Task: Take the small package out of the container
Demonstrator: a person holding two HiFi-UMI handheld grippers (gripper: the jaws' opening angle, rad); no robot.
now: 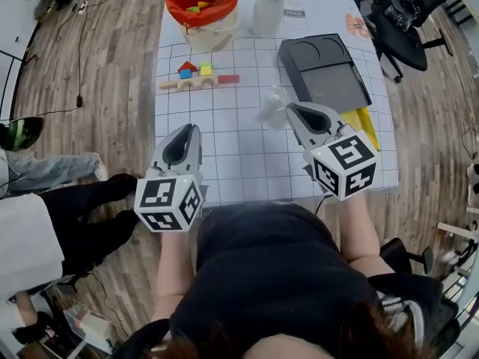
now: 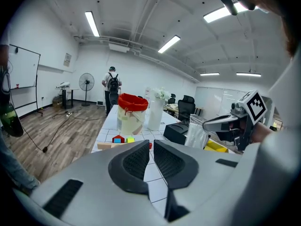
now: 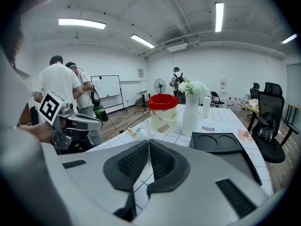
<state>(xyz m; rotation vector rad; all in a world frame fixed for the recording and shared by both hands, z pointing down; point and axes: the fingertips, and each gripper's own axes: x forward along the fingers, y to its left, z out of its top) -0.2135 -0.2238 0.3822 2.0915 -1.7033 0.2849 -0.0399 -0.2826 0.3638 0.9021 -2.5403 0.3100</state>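
Note:
A small clear plastic package (image 1: pixel 273 109) hangs above the white gridded table (image 1: pixel 239 163), pinched by its edge in my right gripper (image 1: pixel 290 108). In the right gripper view the pads are closed on the thin film (image 3: pixel 143 128) at the tips (image 3: pixel 149 142). The container, a pale bucket with a red liner (image 1: pixel 202 10), stands at the table's far end, well away from the package. My left gripper (image 1: pixel 188 128) hovers over the near left of the table. Its jaws (image 2: pixel 150 141) show a narrow gap with nothing in it. The package (image 2: pixel 196 134) also shows in the left gripper view.
A white vase with flowers (image 1: pixel 268 10) stands beside the bucket. A black tray (image 1: pixel 323 69) lies at the right, with a yellow object (image 1: pixel 364 123) at its near edge. Coloured wooden blocks (image 1: pixel 198 75) lie mid-left. An office chair (image 1: pixel 400 17) and bystanders (image 1: pixel 45 200) flank the table.

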